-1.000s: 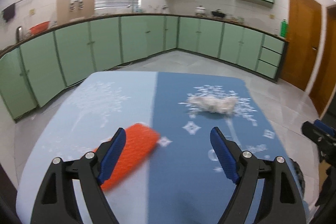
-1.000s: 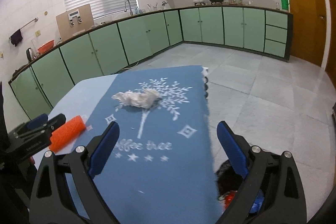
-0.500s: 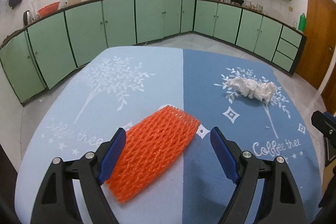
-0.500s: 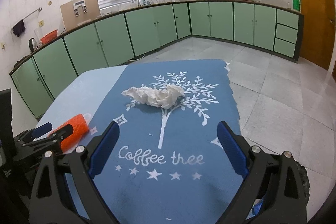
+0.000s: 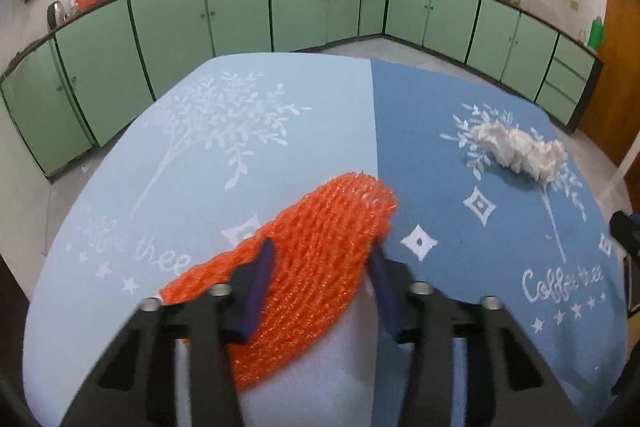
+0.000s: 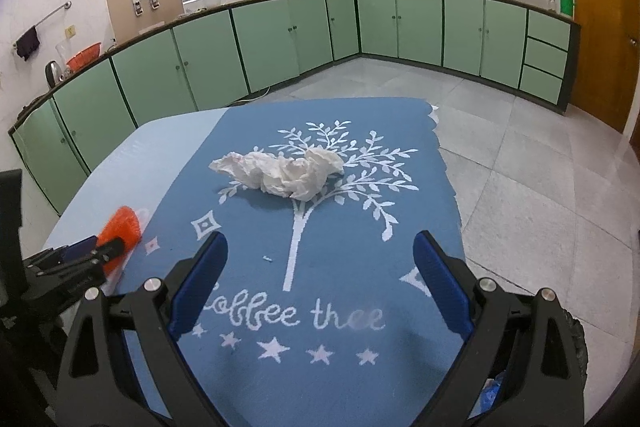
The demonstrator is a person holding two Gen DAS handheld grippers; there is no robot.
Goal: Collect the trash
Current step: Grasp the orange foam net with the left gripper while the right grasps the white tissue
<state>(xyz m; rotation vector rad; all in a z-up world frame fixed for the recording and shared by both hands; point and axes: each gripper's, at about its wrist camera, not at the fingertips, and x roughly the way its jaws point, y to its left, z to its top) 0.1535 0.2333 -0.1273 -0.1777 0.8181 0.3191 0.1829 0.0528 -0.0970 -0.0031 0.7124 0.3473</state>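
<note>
Left hand-held gripper (image 5: 320,275) has just been closing, and the orange net (image 5: 320,251) sits between its pads. In the left wrist view the blue fingers (image 5: 258,281) bracket the net's near half and seem to be pressing into it. I read that as a grip, though a light one. The net still lies on the table (image 5: 200,163), on the pale half of the cloth by the seam.

Right hand-held gripper (image 6: 318,281) is wide open and empty. It hovers over the dark half, with the tissue (image 6: 280,173) ahead of it and well clear of the pads.

Risks as I see them:
- Net is soft open foam mesh. It may squash without giving the pads real purchase, then slip out on the lift.
- The grip is on one end only. The far end will likely droop and drag, and could snag the cloth.
- If the pads pinched cloth along with the net, lifting would pull the cloth and shift the tissue.
- Tissue is loose and crumpled. A shallow approach from the right may push it along instead of catching it, or grab only a flap.
- The two grippers are near each other at the table's near edge, so crossing paths could cause a knock.
- The bin is barely visible low in the right wrist view, so I can't judge the drop.
</note>
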